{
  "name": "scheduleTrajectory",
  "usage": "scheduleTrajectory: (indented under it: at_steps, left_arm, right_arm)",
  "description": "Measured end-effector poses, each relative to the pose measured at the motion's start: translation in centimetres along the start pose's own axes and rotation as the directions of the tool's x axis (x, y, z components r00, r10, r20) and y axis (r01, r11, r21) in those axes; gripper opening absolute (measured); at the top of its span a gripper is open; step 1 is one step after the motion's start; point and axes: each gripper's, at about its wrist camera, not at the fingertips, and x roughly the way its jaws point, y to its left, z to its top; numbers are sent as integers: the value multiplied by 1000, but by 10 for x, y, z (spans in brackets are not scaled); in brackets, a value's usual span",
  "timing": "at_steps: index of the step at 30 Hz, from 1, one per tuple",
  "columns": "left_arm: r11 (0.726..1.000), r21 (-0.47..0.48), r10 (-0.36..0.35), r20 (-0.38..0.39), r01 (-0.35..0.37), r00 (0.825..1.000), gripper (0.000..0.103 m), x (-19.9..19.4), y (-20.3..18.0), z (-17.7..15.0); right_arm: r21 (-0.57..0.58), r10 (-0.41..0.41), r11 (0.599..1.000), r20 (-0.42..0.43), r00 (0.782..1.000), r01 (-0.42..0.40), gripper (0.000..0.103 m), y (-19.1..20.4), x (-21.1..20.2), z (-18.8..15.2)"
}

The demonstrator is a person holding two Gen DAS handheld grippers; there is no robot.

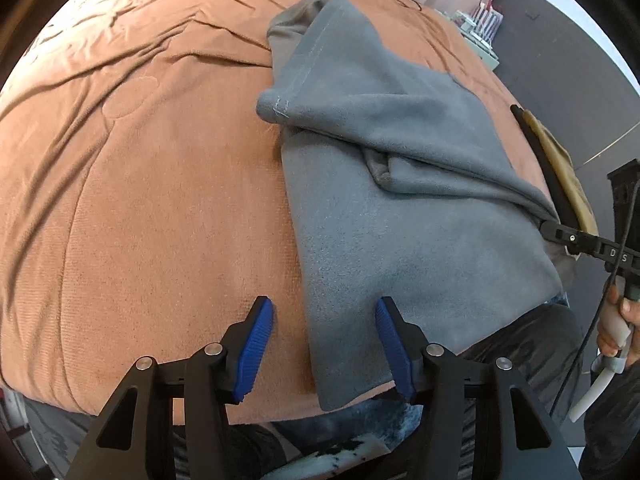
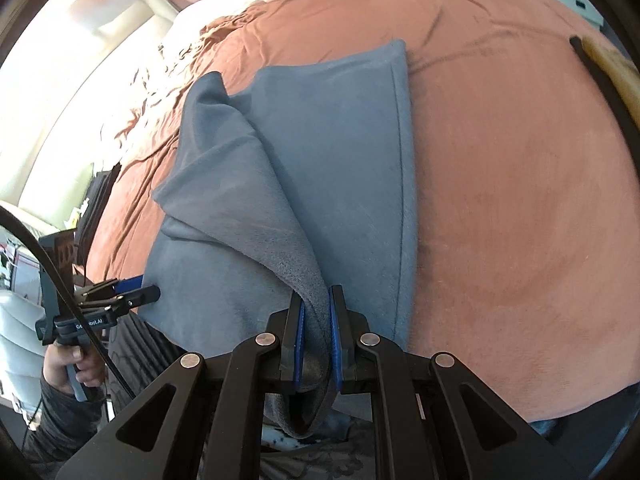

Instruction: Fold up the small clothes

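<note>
A grey fleece garment (image 1: 400,208) lies on a bed covered with a rust-orange blanket (image 1: 140,200), partly folded, with one flap doubled over the lower layer and a stitched hem running toward 12 o'clock in the left wrist view. The left claw (image 1: 324,344) stands wide, its blue pads (image 1: 256,344) apart on either side of the near edge of the garment, the right-hand pad over the grey cloth and the left-hand pad over the bare blanket; whether they touch the fabric cannot be told. The right claw (image 2: 317,332) is narrow and pinches a bunched fold of the garment (image 2: 320,152) between its blue pads (image 2: 334,344), the cloth rising from the claw toward 11 o'clock and hanging down behind the fingers. In the right wrist view the left claw (image 2: 132,288) shows at 9 o'clock beside the garment's edge, held by a hand (image 2: 68,368). A black strap with a tan piece (image 2: 600,80) lies on the blanket at 2 o'clock, well apart from the garment.
</note>
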Motion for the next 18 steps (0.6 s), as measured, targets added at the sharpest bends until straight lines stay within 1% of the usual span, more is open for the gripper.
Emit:
scheduleTrajectory:
  at_steps: [1, 3, 5, 9, 11, 14, 17, 18]
  left_arm:
    - [1000, -2, -6, 3, 6, 1000, 55, -1, 0, 0]
    - [1000, -8, -25, 0, 25, 1000, 49, -3, 0, -2]
    - [999, -13, -35, 0, 35, 999, 48, -5, 1, -1]
    - [999, -19, -30, 37, 30, 999, 48, -19, 1, 2]
    - [999, -20, -36, 52, 37, 998, 48, -25, -1, 4]
    - [1000, 0, -22, 53, 22, 998, 48, -24, -6, 5]
    - [1000, 6, -11, 28, 11, 1000, 48, -10, -9, 4]
    - [1000, 2, -6, 20, 6, 1000, 48, -4, -9, 4]
  right_arm:
    - [5, 3, 1000, 1, 1000, -3, 7, 0, 1, -2]
    - [13, 9, 1000, 7, 1000, -10, 7, -3, 1, -3]
    - [16, 18, 1000, 28, 999, -18, 7, -2, -2, -2]
    - [20, 9, 1000, 73, 997, -11, 7, -3, -17, -4]
    - [19, 16, 1000, 77, 997, -17, 7, -3, -21, -9]
    - [14, 4, 1000, 50, 999, -4, 7, -9, -15, -16]
    - [22, -24, 999, 13, 1000, 24, 8, -14, -3, -18]
    - [26, -44, 999, -2, 999, 44, 12, -16, 1, -19]
